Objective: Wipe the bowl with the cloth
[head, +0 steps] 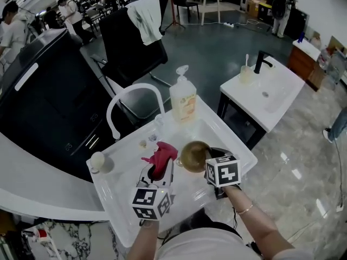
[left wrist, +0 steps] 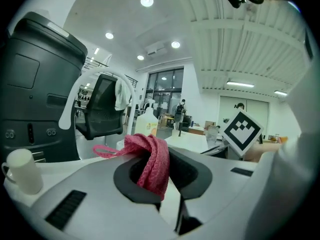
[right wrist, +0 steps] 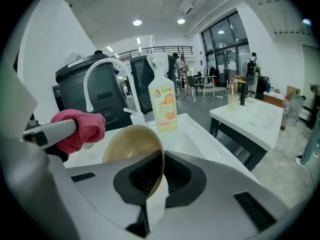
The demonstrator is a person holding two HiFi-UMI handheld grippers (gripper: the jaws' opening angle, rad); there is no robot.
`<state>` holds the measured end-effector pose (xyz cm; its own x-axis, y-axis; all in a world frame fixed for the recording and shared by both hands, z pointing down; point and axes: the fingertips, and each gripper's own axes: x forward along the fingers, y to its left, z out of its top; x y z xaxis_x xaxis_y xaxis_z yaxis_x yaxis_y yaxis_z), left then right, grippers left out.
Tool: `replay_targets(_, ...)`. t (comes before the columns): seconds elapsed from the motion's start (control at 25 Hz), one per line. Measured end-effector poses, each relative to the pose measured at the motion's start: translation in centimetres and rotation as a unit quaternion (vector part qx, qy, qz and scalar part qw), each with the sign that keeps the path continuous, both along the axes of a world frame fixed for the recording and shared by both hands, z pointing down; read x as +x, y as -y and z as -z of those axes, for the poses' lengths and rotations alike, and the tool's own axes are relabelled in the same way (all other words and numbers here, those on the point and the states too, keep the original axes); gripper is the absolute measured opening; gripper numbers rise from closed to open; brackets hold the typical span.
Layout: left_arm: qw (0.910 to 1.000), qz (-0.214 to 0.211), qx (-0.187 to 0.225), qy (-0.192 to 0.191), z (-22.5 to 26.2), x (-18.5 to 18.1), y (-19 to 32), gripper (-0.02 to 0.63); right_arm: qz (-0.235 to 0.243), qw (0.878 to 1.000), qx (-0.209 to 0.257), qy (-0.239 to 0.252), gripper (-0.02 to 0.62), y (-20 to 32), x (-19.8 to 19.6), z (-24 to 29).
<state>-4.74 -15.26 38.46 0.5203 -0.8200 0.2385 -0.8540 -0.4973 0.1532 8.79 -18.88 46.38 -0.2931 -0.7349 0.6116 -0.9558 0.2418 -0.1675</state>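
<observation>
Pump soap bottle (head: 182, 99), orange label, upright on the back rim of the white sink unit (head: 124, 148). White arched faucet (head: 134, 91) just left of the bottle. White mug (head: 97, 160) further left, on the same rim. Black office chair (head: 135, 53) behind the bottle, white towel (head: 145, 16) draped over its back. Second white washstand (head: 271, 99) well right of the bottle, black tap (head: 261, 61) on it. Large black cabinet (head: 43, 91) far left of the bottle.

Open-plan lab: freestanding sink (head: 282, 85), office chair (head: 130, 53)
</observation>
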Motion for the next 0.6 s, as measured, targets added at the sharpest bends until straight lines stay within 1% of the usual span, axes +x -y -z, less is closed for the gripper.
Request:
replay_targets(0.16, 0.9982, -0.052, 0.030, -0.002, 1.9, 2.3, -1.5, 0.063, -0.011, 1.000, 0.006, 0.000, 0.014, -0.9, 0.1, 0.6)
replay_targets(0.24, 0.9951, -0.089, 0.043, 0.004, 2.6, 3.8, -2.1, 0.063, -0.012, 1.000, 0.010, -0.001, 0.014, -1.3, -0.3, 0.8)
replay_targets(0.32, 0.9900, -0.132, 0.044, 0.028, 2.3, 5.3, -2.5, 0.063, -0.011, 1.000, 0.015, -0.002, 0.014, -1.6, -0.8, 1.0)
replay_targets(0.4, 0.9836, -0.163, 0.033, 0.070, 0.9, 6.5, -2.6, 0.063, -0.009, 1.000, 0.021, -0.006, 0.014, -2.0, -1.1, 1.2)
replay_targets(0.48, 0.9772, -0.183, 0.020, 0.106, -0.6, 7.4, -2.8, 0.063, -0.008, 1.000, 0.024, -0.010, 0.014, -2.3, -1.3, 1.4)
replay_targets(0.6, 0.9705, -0.200, -0.013, 0.133, -2.8, 8.2, -3.0, 0.063, -0.004, 1.000, 0.028, -0.012, 0.014, -2.6, -1.5, 1.7)
